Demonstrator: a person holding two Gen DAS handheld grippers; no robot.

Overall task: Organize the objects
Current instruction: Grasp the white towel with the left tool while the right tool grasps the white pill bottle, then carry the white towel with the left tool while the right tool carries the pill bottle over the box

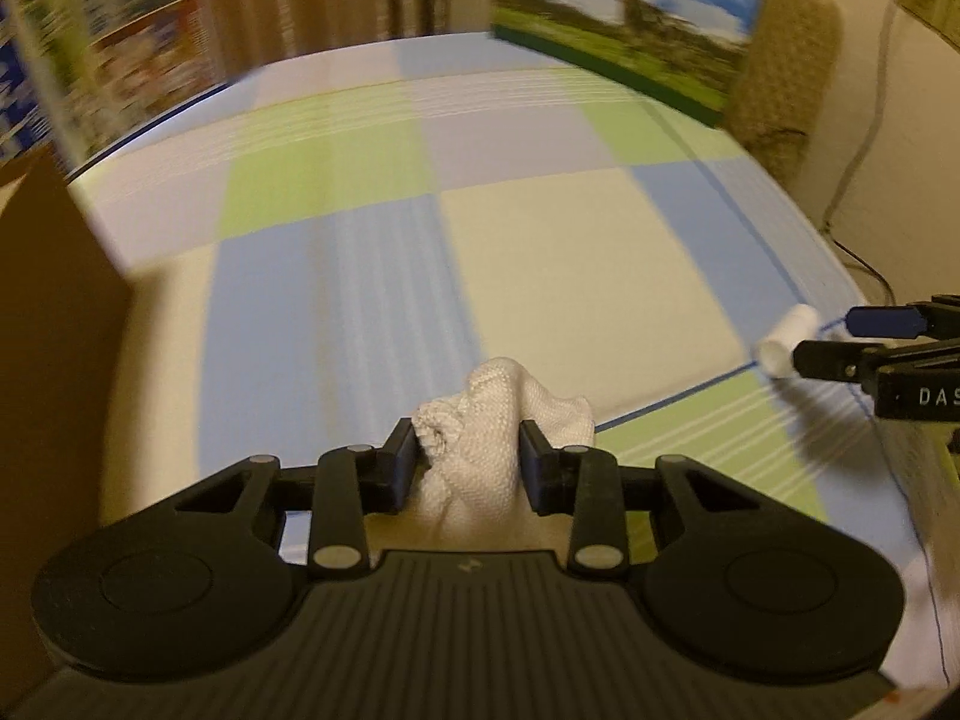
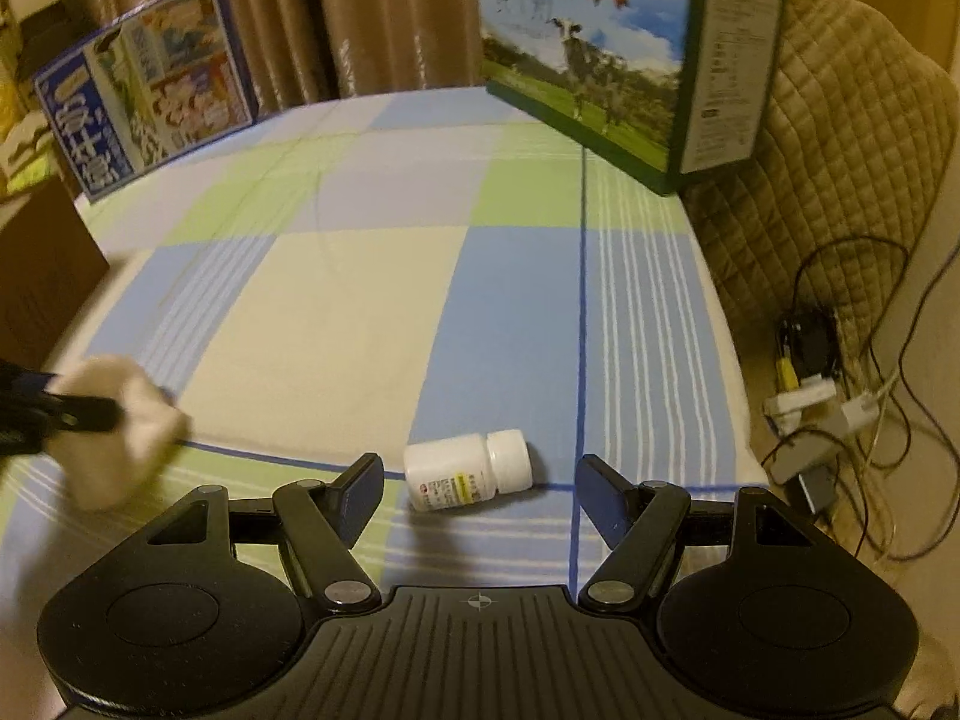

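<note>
Left wrist view: left gripper (image 1: 468,459) clamped on white cloth (image 1: 498,420), cloth bunched between pads, held over bed (image 1: 570,252) near front edge. Right gripper (image 2: 480,489) spread wide, nothing held; white bottle (image 2: 468,468) lying on side on bed between fingers, untouched, near front right corner. Step judged: cloth pickup done, bottle grasp pending. Next: right jaws to be lowered around bottle and closed; rolling risk.

Checked bedsheet (image 2: 336,300) in blue, green and cream covered the surface. Brown curtains (image 2: 372,18) hung behind; a quilted beige cushion (image 2: 840,150) stood right, above tangled cables (image 2: 840,396) under warm light.
</note>
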